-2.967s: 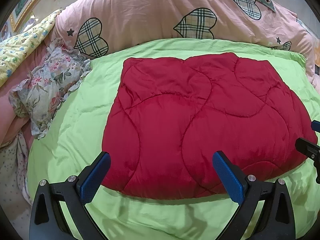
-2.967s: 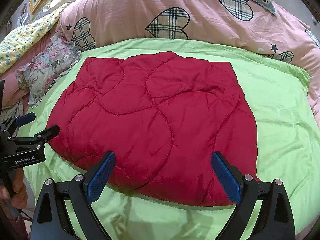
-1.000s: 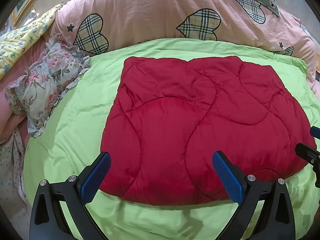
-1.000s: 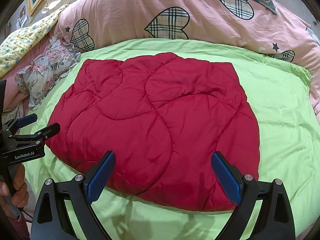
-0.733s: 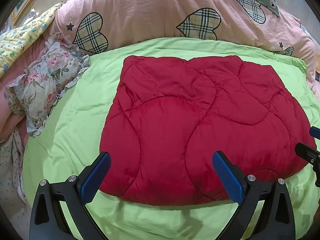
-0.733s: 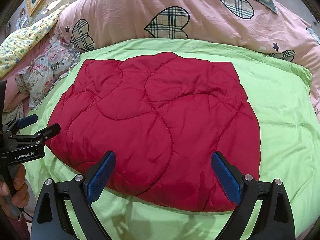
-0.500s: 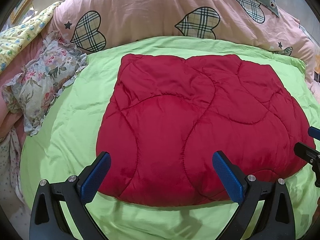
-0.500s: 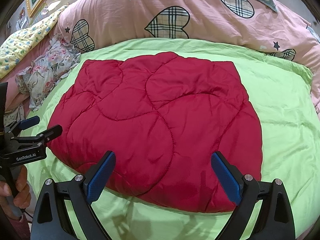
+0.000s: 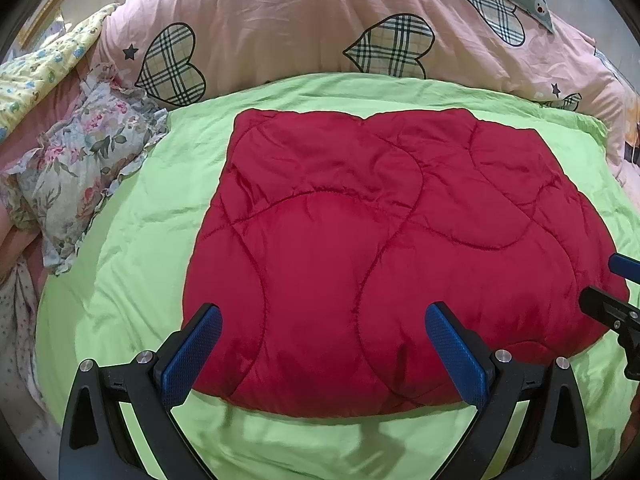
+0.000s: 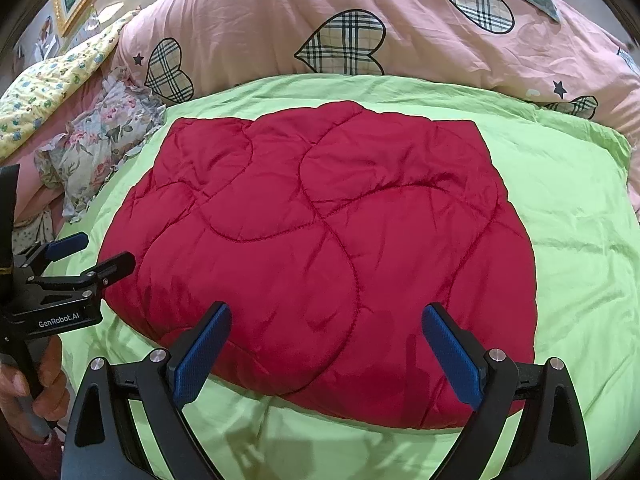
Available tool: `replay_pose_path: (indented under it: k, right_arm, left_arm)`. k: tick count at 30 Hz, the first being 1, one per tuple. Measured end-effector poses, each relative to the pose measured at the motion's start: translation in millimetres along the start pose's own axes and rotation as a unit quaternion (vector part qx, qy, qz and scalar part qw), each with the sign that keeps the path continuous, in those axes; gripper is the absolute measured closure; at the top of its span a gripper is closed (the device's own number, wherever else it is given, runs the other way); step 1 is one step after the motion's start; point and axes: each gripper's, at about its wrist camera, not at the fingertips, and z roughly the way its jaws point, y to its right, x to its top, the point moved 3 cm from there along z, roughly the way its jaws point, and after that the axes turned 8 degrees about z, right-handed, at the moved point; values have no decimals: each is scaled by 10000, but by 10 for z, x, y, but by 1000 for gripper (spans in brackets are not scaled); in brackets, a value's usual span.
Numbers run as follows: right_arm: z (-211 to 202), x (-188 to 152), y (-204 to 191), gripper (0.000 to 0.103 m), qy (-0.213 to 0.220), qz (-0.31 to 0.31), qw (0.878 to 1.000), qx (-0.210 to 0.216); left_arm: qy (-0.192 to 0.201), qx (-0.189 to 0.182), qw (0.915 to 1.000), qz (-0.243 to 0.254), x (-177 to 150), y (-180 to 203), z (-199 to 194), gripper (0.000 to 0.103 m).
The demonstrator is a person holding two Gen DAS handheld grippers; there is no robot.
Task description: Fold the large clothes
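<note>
Red quilted garment (image 9: 384, 248) lies folded on the green bedspread (image 9: 132, 240), ahead of both tongs.

Left tongs (image 9: 320, 356) and right tongs (image 10: 324, 352) gape wide, empty, over its near edge; its long axis runs across frame.

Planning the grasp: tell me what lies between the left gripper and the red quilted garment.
Nothing: the open left gripper hangs over the red quilted garment's near edge, only green bedspread around it, per the left wrist view.

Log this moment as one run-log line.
left gripper: open, empty | right gripper: open, empty | red quilt: flat on green sheet, ungrasped
</note>
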Motion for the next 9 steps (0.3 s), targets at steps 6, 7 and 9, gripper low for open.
replay_pose_path:
  k: [6,7,9]
  right_arm:
    - [-11,8,14,6,14,-2,10000,17]
    - [-10,9,17,6,11,6,10000,24]
    - [-11,12,18,6,10,10,10000,24]
  left_arm:
    - [15,-48,10000,-7,2,25,-21,1]
    - [8,-54,10000,-19,3,17,-19,1]
    - [0,-77,10000,-42,5,14,-20,1]
